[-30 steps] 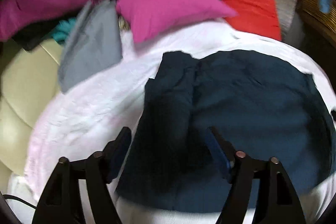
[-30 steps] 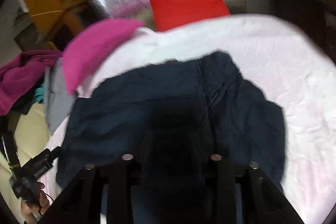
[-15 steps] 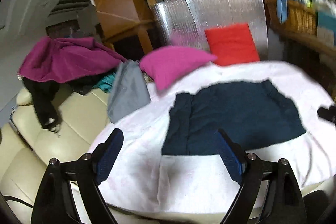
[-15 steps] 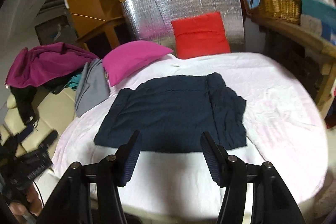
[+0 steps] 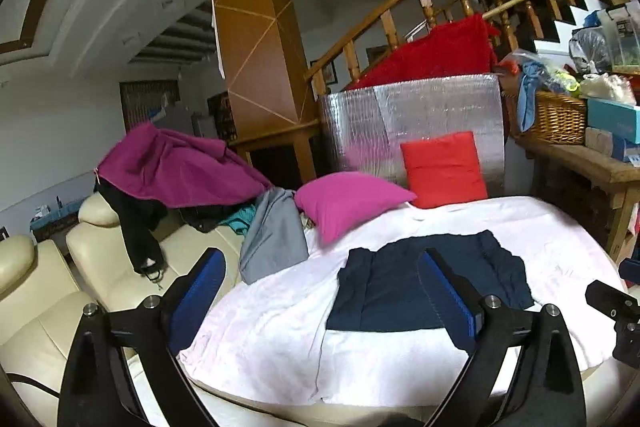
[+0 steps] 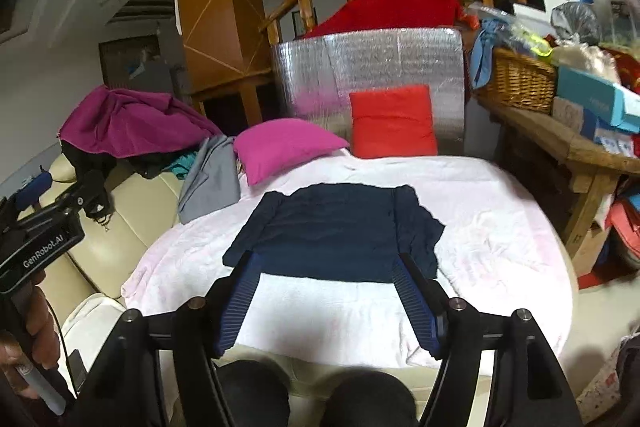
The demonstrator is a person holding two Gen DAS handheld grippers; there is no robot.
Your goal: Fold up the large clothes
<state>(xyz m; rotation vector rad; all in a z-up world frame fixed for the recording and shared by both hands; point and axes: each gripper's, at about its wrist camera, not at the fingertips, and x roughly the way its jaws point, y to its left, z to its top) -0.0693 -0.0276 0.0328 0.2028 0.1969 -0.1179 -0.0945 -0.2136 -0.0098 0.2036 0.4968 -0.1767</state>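
A dark navy garment point(image 5: 432, 287) lies folded flat into a rough rectangle on the white-pink sheet point(image 5: 280, 327); it also shows in the right wrist view point(image 6: 336, 231), with both side edges turned in. My left gripper point(image 5: 320, 291) is open and empty, held back above the sheet's near left edge. My right gripper point(image 6: 328, 291) is open and empty, held back above the sheet's near edge, in line with the garment. Neither touches the cloth.
A magenta pillow point(image 6: 284, 147) and a red pillow point(image 6: 392, 127) lie behind the garment. A grey cloth point(image 5: 276, 239) and a purple garment point(image 5: 172, 167) drape over the cream sofa point(image 5: 36, 307) at left. A wooden bench point(image 6: 580, 155) with a wicker basket point(image 6: 520, 83) stands right.
Both grippers have pulled back and up from close over the navy garment. The garment stays flat on the sheet.
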